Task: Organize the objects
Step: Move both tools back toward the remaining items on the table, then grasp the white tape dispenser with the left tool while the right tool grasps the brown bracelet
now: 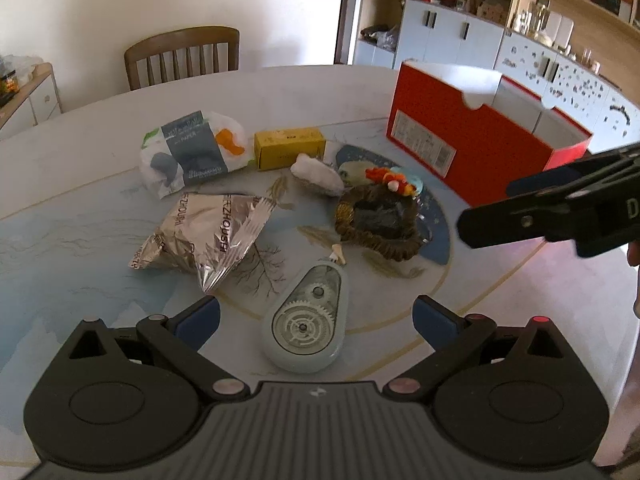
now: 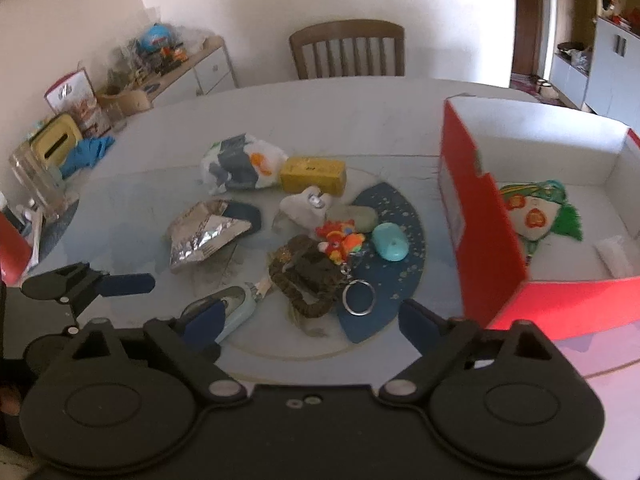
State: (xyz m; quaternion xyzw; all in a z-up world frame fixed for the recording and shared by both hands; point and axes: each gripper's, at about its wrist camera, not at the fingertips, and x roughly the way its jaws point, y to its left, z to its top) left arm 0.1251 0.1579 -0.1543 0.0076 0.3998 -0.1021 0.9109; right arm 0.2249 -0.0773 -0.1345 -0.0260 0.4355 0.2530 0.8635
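While the red box (image 2: 492,240) stands open at the right of the table (image 1: 100,128), a green-fringed cloth figure (image 2: 538,216) and a pale folded item (image 2: 614,258) are seen lying on its white floor; nothing else is made out inside it. On the table to its left a tissue packet (image 1: 192,148), a foil pouch (image 1: 208,236), a yellow carton (image 1: 290,148), a white lump (image 1: 316,174), a brown scrunchie (image 1: 380,220), a bright keychain toy (image 2: 340,240) and a teal oval (image 2: 390,242) are spread. The correction tape dispenser (image 1: 306,320) is framed between the blue pads of the left gripper (image 1: 316,320), untouched, the jaws spread wide; the right gripper (image 2: 308,322) is likewise held released, nothing clasped, with the scrunchie and key ring (image 2: 360,296) just ahead of it.
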